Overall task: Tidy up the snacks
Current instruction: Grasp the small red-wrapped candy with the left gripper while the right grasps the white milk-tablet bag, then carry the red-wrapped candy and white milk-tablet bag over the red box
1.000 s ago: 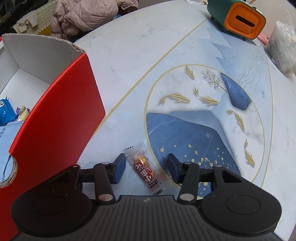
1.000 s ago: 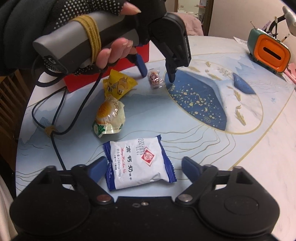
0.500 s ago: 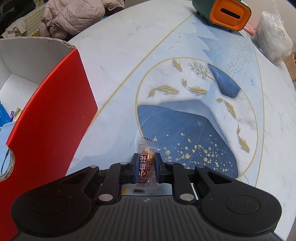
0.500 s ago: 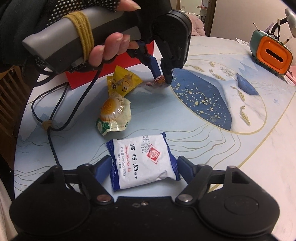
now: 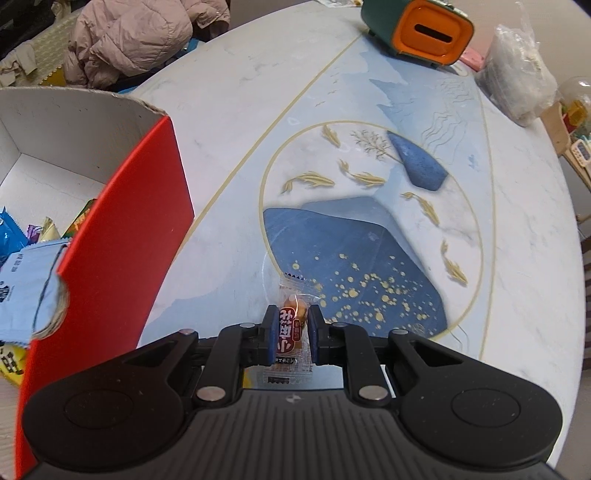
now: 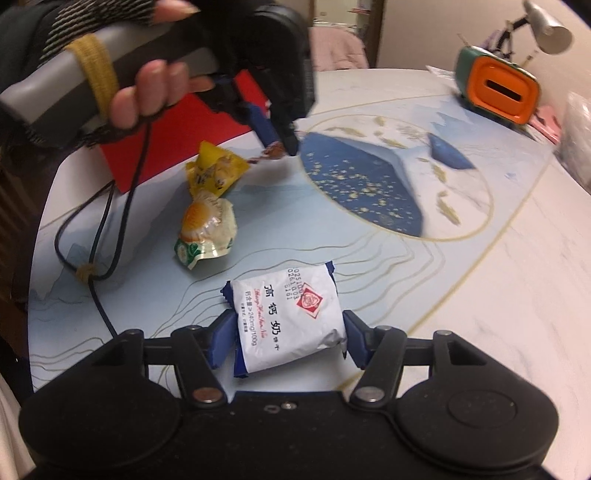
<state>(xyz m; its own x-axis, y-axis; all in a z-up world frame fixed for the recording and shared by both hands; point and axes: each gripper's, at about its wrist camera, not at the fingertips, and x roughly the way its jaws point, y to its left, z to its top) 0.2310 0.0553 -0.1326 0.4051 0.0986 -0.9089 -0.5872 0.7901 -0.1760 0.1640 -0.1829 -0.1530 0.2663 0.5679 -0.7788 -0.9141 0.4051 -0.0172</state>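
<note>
Lived-in home dining area, round marble-look table with blue and gold fish inlay [image 5: 369, 110], pink puffer jacket heaped behind [image 5: 136, 37], orange-and-green retro tissue box [image 5: 417, 31], silver desk lamp [image 6: 546, 26]

Pale marbled bench [image 5: 236, 110] with gold fish and a gold-speckled navy patch. Red box [image 5: 122, 236], white inside. Orange-brown candy wrapper [image 5: 291, 328], red label. White packet [image 6: 291, 317], blue edges, red seal. Yellow pouch [image 6: 214, 170]. Green-orange radio [image 5: 417, 33].
</note>
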